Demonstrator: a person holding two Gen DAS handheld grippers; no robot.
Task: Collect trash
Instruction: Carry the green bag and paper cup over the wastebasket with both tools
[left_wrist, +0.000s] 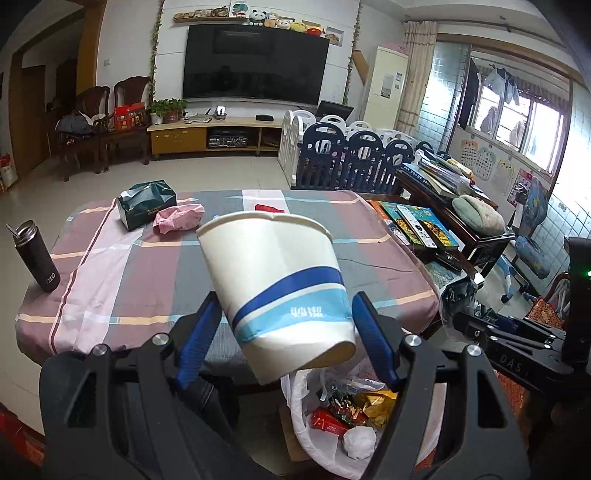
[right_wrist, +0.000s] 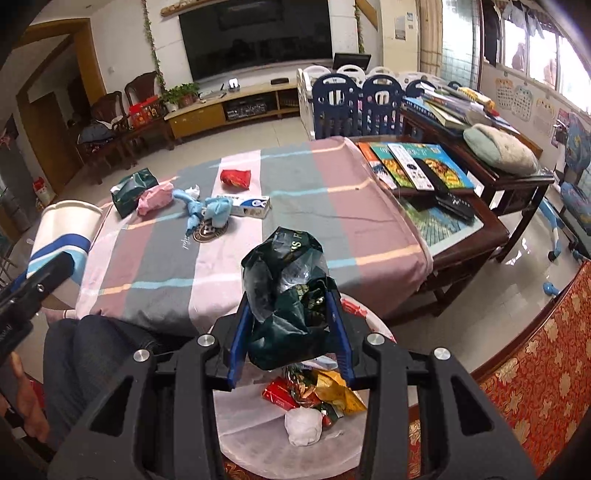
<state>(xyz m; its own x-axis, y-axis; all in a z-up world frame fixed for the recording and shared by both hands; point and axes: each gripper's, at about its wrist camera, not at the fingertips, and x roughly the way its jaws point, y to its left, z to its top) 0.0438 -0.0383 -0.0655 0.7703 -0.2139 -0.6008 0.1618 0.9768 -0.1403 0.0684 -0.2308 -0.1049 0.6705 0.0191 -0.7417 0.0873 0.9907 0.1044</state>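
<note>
Trash (right_wrist: 221, 212) litters checked tablecloth (right_wrist: 295, 236); television (left_wrist: 255, 62) on far wall.

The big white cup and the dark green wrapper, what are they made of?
The cup looks like paper: matte white wall, printed blue bands, rolled rim, slightly dented. The dark green wrapper looks like thin plastic film: glossy, crinkled, partly see-through.

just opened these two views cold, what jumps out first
The left hand-held gripper clamps a big white paper cup with blue bands, tilted over a trash bag of wrappers below the table edge. The right hand-held gripper holds a crumpled dark green bag above that same trash. Behind them, pink and blue scraps still litter the checked tablecloth.
</note>
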